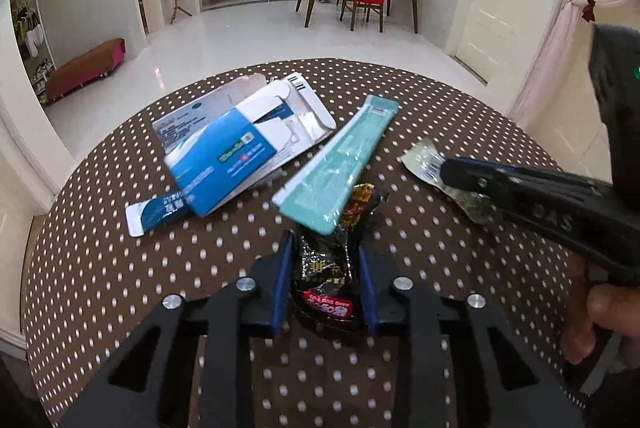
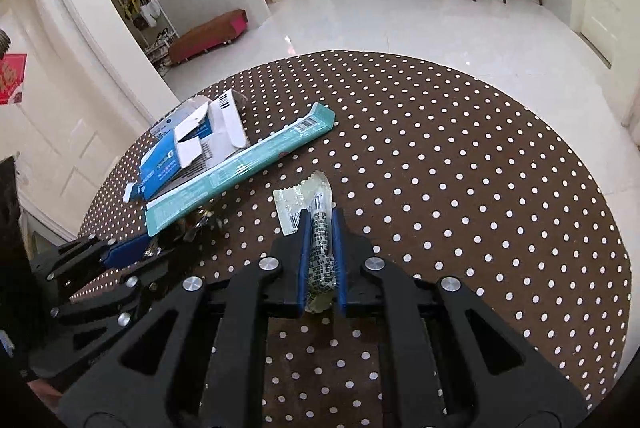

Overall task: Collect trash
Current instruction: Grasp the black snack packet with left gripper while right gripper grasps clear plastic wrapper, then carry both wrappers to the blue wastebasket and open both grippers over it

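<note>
Both tools pinched a wrapper apiece on the dotted tabletop.

My left tool (image 1: 326, 260) was pressed on the crumpled black-and-red foil snack wrapper (image 1: 334, 268), its far end tucked under the long teal plastic sleeve (image 1: 340, 164). My right tool (image 2: 320, 232) was pinching the small clear printed plastic wrapper (image 2: 306, 200) near its middle. Both lay on the brown white-dotted tabletop (image 2: 460, 188), and I judged them feather-light, limp and slick, best gripped across a bunched fold. The flattened blue-and-white cardboard box (image 1: 224, 156), stiffer, would take an edge grip.
</note>
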{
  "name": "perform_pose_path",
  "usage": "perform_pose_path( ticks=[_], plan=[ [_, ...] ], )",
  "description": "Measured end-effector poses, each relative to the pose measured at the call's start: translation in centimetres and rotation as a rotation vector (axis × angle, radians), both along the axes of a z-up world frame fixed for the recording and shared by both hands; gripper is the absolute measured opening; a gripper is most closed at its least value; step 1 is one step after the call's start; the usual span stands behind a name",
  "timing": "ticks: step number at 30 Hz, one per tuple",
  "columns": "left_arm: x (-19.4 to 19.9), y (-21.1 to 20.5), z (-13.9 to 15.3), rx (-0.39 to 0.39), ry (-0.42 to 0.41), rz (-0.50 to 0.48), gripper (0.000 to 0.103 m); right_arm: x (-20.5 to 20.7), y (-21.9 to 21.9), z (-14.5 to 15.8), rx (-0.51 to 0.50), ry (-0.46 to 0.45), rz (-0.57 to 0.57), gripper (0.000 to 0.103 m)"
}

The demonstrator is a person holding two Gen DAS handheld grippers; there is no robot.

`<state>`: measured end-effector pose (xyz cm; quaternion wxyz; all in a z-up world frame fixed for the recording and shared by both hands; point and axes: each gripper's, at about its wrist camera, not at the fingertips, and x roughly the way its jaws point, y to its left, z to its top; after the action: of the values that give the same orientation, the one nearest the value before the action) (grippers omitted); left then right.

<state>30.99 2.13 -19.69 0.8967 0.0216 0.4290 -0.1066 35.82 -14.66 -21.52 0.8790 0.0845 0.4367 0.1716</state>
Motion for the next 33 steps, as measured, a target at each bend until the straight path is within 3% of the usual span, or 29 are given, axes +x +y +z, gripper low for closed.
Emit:
perform_pose_path(
  ticks=[2,4,6,8,10,12,14,21,33],
  plan=[
    [-1.0,0.4,-0.1,-0.012,-0.002,0.002,0.029,-0.2,0.6,0.1,-0.019,0.003,0.014,0.013],
    [-1.9,0.8,-0.2,-0.027,-0.003,0.008,0.029,-0.5,1.3,0.2,-0.037,0.001,0.028,0.024],
    [-2.6,1.5,-0.1,-0.042,-0.004,0.015,0.028,-1.2,2.6,0.1,-0.064,-0.008,0.056,0.050],
    [-3.4,2.2,-0.1,-0.057,-0.008,0.025,0.026,-1.8,3.9,0.1,-0.112,-0.015,0.077,0.055],
    [-4.4,2.7,0.1,-0.074,-0.015,0.036,0.026,-2.6,5.2,-0.1,-0.207,-0.045,0.088,0.049],
    [-5.1,3.1,0.2,-0.086,-0.020,0.041,0.026,-3.4,6.2,-0.3,-0.319,-0.090,0.081,0.026],
    [-5.7,3.3,0.5,-0.097,-0.028,0.041,0.026,-3.9,6.0,-0.3,-0.302,-0.082,0.091,0.018],
    [-8.4,2.7,1.7,-0.143,-0.072,0.027,0.025,-6.9,2.0,0.4,-0.168,-0.074,0.064,0.017],
    [-11.8,-3.9,7.3,-0.189,-0.193,-0.061,0.025,-12.6,-7.3,8.2,0.085,-0.176,0.032,0.017]
  ],
)
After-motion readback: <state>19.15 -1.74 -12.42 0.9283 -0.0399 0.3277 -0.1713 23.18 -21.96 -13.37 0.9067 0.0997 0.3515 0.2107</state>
